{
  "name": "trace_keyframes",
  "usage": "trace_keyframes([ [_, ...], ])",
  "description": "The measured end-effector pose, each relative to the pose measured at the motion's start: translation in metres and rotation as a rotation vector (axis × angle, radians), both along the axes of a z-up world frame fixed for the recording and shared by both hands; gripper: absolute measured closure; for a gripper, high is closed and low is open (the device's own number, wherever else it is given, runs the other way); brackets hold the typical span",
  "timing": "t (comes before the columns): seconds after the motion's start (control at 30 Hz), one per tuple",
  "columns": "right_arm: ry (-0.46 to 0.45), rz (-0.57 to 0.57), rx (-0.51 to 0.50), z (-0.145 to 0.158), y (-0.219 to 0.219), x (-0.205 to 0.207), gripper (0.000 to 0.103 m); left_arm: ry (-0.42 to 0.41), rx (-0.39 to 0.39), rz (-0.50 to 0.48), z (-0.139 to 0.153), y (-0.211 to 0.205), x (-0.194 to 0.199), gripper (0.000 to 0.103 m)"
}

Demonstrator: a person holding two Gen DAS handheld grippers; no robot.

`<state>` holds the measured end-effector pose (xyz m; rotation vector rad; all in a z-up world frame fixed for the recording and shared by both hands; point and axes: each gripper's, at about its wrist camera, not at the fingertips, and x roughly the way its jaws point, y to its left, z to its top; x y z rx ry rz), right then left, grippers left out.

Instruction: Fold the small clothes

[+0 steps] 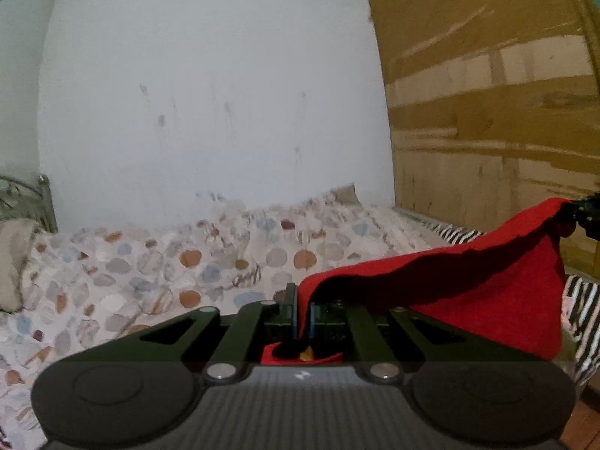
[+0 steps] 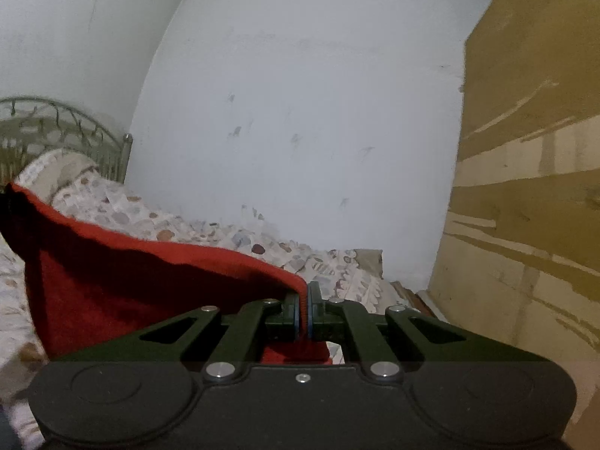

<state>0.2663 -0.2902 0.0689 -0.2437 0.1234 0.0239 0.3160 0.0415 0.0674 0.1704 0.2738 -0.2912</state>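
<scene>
Hanging between two grippers, the red cloth (image 1: 468, 285) is only partly seen: in the left wrist view its lower edge is cut off behind the left gripper (image 1: 303, 313), and its far corner at the right edge of the frame ends in a dark, blurred shape that is probably the right gripper (image 1: 585, 212). In the right wrist view the cloth (image 2: 131, 292) runs off the left edge, so its other corner is not shown. The right gripper (image 2: 304, 313) has its fingers pressed together on one corner; the left gripper's fingers are likewise clamped on a corner. The cloth looks plain, soft, matte, sagging in a shadowed fold, raised above the bed (image 1: 150, 262). A striped fabric (image 1: 579, 307) at lower right is mostly hidden behind it.
</scene>
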Motion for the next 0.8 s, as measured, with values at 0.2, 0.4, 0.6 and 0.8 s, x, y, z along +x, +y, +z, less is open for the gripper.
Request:
trace_keyframes([
  [0.2, 0.103, -0.003, -0.028, -0.021, -0.003, 0.099, 0.100, 0.151, 0.054, -0.003, -0.033, -0.005, 0.102, 0.096],
  [0.4, 0.259, -0.008, 0.000, -0.067, -0.009, 0.182, 0.100, 0.330, 0.017, 0.008, -0.086, 0.001, 0.176, 0.095],
  [0.6, 0.355, -0.020, 0.022, -0.105, -0.010, 0.231, 0.100, 0.460, -0.057, 0.012, -0.113, 0.013, 0.219, 0.085],
  [0.8, 0.414, -0.032, 0.049, -0.129, -0.018, 0.249, 0.099, 0.481, -0.185, -0.018, -0.115, 0.040, 0.226, 0.047],
])
